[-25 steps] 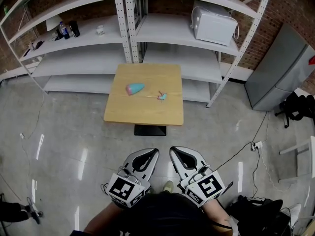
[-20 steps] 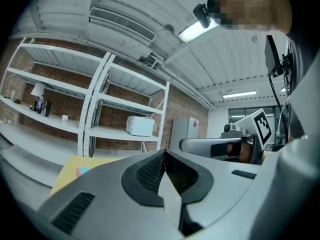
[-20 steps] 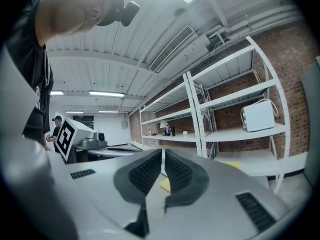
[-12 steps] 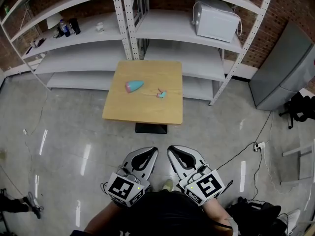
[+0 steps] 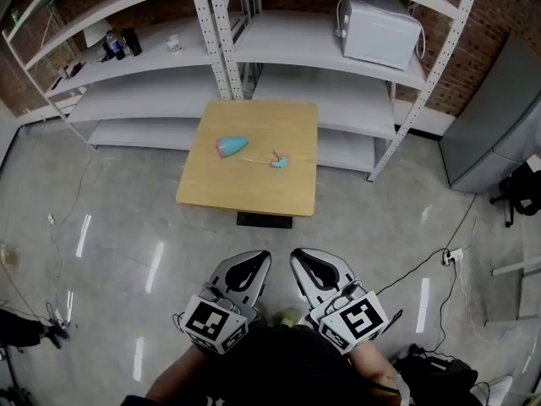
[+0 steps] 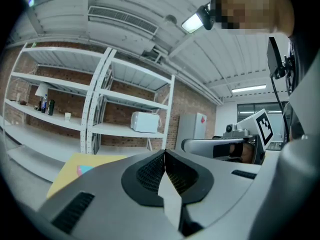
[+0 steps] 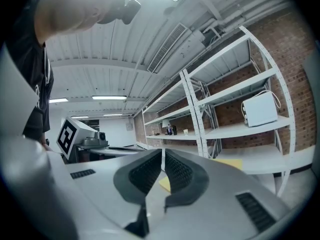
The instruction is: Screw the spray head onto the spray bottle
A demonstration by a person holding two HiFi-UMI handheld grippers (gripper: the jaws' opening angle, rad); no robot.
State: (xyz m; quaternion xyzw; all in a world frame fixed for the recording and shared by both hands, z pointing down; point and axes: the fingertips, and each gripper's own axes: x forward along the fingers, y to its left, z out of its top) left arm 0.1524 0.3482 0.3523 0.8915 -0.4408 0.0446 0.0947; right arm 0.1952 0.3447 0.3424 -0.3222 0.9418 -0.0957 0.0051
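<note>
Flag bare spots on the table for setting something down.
Bare: near half of the table, from both items to the front edge, and the far strip toward the shelves. Crowded only mid-table: spray bottle left, spray head right, a small gap between them.

The worktop point(image 5: 254, 194) is pale, matt wood. The floor point(image 5: 118, 227) is smooth, glossy concrete that mirrors the lights. The far shelves point(image 5: 330, 45) are white painted metal with perforated uprights, against a rough brick wall point(image 5: 503, 7). The left gripper point(image 6: 164, 154) and right gripper point(image 7: 163, 154) have smooth grey plastic shells and black ribbed pads point(image 6: 150, 171).
</note>
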